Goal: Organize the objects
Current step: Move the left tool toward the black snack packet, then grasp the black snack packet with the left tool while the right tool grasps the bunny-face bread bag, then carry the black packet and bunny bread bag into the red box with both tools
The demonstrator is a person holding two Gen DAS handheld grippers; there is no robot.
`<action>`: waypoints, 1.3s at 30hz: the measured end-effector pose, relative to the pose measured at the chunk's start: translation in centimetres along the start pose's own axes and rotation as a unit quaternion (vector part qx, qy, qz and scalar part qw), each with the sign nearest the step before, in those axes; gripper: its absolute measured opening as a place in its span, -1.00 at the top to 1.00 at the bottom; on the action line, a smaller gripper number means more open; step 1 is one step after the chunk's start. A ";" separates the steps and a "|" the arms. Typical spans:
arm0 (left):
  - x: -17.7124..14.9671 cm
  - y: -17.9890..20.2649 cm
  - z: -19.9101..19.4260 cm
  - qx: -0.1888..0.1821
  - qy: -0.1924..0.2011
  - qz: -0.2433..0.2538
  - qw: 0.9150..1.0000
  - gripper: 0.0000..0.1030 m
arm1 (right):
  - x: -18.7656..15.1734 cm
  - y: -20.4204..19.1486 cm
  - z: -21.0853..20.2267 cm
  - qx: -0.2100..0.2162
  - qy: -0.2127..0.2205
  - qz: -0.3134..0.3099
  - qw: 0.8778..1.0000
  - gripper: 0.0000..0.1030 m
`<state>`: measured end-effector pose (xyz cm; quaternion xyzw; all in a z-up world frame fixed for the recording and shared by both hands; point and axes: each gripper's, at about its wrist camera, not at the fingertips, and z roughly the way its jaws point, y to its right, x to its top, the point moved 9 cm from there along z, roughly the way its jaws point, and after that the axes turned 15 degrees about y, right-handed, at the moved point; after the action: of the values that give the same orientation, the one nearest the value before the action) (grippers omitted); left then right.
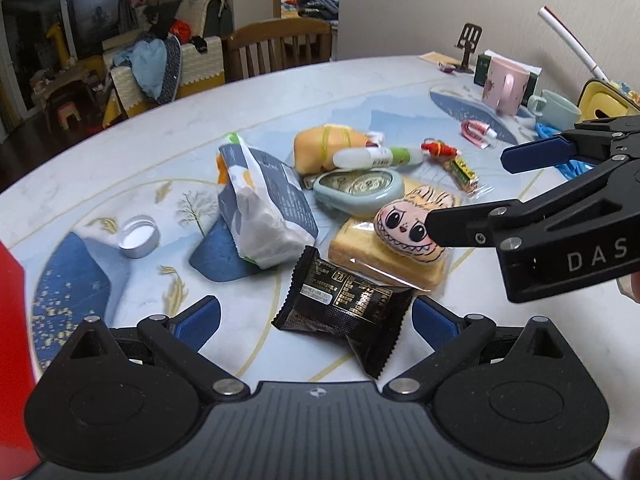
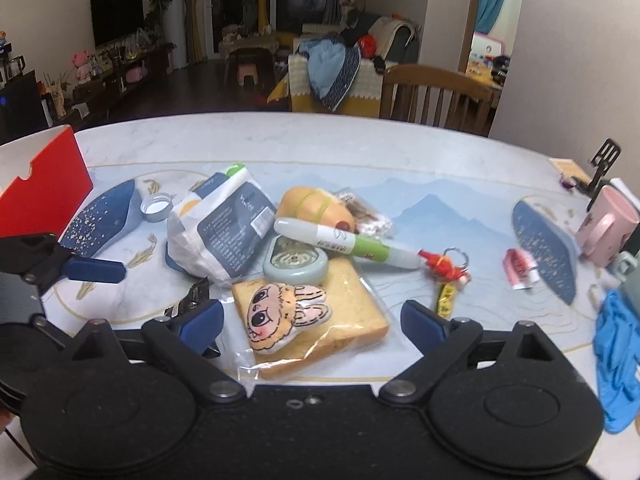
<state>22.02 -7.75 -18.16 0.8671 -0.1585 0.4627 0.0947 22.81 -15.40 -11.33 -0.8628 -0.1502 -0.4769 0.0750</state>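
Both hand-held grippers hang over a cluttered worktop (image 2: 280,140) w/ a blue-and-white patterned mat. Left hand-held gripper (image 1: 316,318) has its jaws spread wide, blue pads either side of a black snack packet (image 1: 344,308) lying flat at the near edge; pads not touching it, nothing held. Right hand-held gripper (image 2: 312,320) also stands wide and empty, its pads straddling a bagged toast slice (image 2: 320,320) w/ a cartoon-face plush charm (image 2: 284,316) lying on top; no contact visible. Just beyond the toast sits a pale blue-green case (image 2: 296,262), and across its far side lies a white-and-green tube (image 2: 348,244), resting against an orange plush toy (image 2: 316,208). Left of those, a white-and-grey crumpled bag (image 2: 218,232) stands tilted. Further left, a white bottle cap (image 2: 156,207) sits open side up, near a red box (image 2: 44,188) at the far-left edge. Right of the tube, a red keychain w/ a yellow tag (image 2: 446,276) lies on the mat. Well apart to the right: a small pink-and-white packet (image 2: 520,268), a pink mug (image 2: 604,226), a blue cloth (image 2: 618,360) at the near-right edge. Wooden chair (image 2: 436,96) behind the worktop's far side.
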 end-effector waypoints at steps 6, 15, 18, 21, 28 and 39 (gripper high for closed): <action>-0.5 0.0 2.0 -0.018 -0.015 -0.005 1.000 -0.97 | -0.5 -0.8 1.4 0.010 -0.018 -0.002 1.000 -0.64; -1.1 -0.1 2.8 -0.034 -0.028 -0.022 0.999 -0.45 | -1.1 -1.2 2.1 0.017 -0.035 0.003 0.999 -0.21; -1.1 -0.1 2.6 -0.035 -0.026 -0.025 0.999 -0.34 | -1.1 -1.1 2.0 0.016 -0.037 0.005 0.999 -0.04; -1.0 -0.2 2.4 -0.027 -0.026 -0.024 0.999 -0.27 | -0.9 -1.1 1.9 0.016 -0.031 0.009 0.999 0.00; -0.9 -0.1 1.4 -0.012 -0.024 -0.024 0.999 -0.09 | -0.5 -1.3 0.5 0.019 -0.018 0.014 1.000 0.05; -1.3 -1.3 -2.9 0.008 -0.013 -0.058 0.998 0.12 | 0.0 -2.3 -3.3 0.029 -0.004 0.012 1.000 0.05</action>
<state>19.54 -5.39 -17.63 0.8815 -0.1055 0.4463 0.1123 19.39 -14.13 -9.63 -0.8637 -0.1540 -0.4683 0.1049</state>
